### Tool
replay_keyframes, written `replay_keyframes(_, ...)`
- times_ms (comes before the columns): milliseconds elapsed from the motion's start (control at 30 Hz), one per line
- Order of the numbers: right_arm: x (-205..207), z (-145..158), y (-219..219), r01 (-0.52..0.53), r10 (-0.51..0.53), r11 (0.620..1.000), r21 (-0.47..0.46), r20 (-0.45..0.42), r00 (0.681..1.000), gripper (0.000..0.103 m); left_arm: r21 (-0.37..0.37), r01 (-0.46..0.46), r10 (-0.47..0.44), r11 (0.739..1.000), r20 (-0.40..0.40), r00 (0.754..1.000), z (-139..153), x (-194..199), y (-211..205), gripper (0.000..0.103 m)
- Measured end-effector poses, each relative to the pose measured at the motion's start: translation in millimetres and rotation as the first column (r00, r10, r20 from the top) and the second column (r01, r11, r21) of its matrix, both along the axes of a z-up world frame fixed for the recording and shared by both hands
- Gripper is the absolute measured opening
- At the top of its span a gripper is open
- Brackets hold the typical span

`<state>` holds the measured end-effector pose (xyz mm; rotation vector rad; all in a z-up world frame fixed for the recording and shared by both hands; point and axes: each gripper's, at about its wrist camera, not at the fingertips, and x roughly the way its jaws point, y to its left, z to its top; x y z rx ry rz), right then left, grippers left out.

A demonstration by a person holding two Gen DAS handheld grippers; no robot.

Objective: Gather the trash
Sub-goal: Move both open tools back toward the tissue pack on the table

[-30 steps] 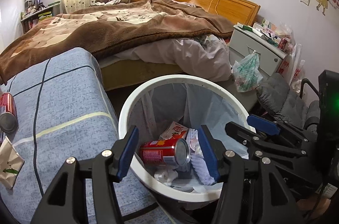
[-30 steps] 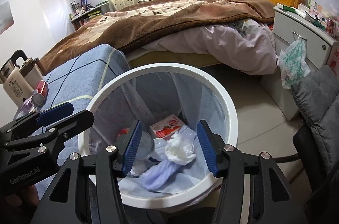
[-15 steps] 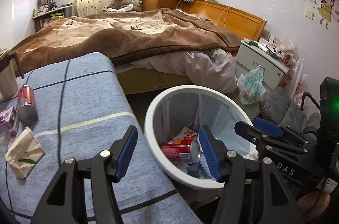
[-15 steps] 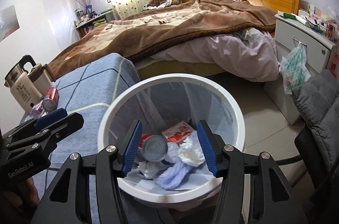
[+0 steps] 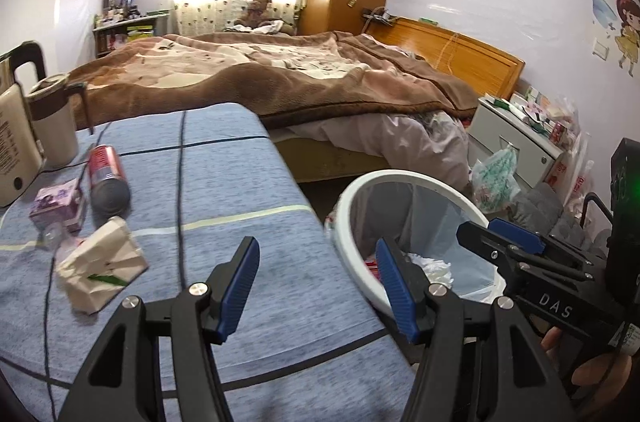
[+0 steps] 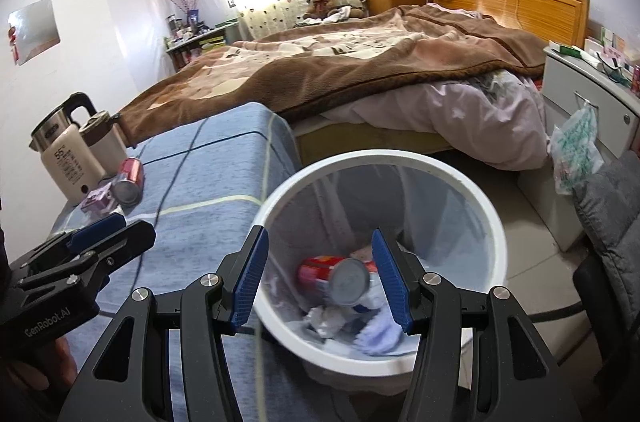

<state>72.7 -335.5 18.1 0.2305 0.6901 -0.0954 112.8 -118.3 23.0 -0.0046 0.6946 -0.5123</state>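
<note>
The left claw (image 5: 318,288) is seen spread wide with nothing between its blue pads, above the blue checked cloth of the counter (image 5: 224,182). The right claw (image 6: 320,278) is likewise held wide and empty over the round white plastic bin (image 6: 496,234), in which a red drink can (image 6: 332,272) and crumpled white tissues (image 6: 326,320) are lying. On the counter, a second red can (image 5: 106,174), a small purple carton (image 5: 56,202) and a folded white paper packet (image 5: 100,264) are left near a cream electric kettle (image 6: 66,158).
</note>
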Motion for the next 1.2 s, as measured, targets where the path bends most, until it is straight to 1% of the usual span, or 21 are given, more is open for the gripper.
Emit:
replay_keyframes(233,7.3,-0.3,32.4,-0.070,0.070,0.997,0.011,0.006,0.998,0.055,-0.016,-0.080,0.080,0.997,0.003,0.997,-1.9,-3.2,45.9,0.063)
replay_keyframes(367,14.1,-2.8,55.1,-0.118,0.118,0.993,0.011,0.002,0.993,0.055,-0.001,-0.147,0.147,0.989,0.019,0.989,-2.6,-4.8,70.3,0.063)
replay_keyframes(433,17.9,-4.4,66.7,-0.140,0.140,0.990,0.013,-0.001,0.990,0.055,-0.019,-0.163,0.163,0.986,0.009,0.987,-4.3,-5.0,85.5,0.063)
replay_keyframes(633,29.6,-9.2,100.9,-0.212,0.213,0.977,0.018,-0.019,0.977,0.055,-0.022,-0.246,0.246,0.969,-0.003,0.969,-10.4,-5.4,127.9,0.063)
replay_keyframes(733,35.1,-12.1,117.6,-0.242,0.243,0.970,0.023,-0.027,0.970,0.055,-0.011,-0.271,0.271,0.963,-0.006,0.963,-13.8,-5.5,145.9,0.064)
replay_keyframes(1000,52.6,-19.6,156.0,-0.301,0.305,0.952,0.059,-0.052,0.951,0.055,-0.021,-0.342,0.341,0.940,-0.023,0.940,-20.4,-4.4,187.2,0.065)
replay_keyframes(1200,69.1,-24.7,191.2,-0.346,0.350,0.936,0.064,-0.067,0.934,0.055,-0.017,-0.381,0.381,0.924,-0.027,0.924,-22.0,-3.3,216.2,0.065)
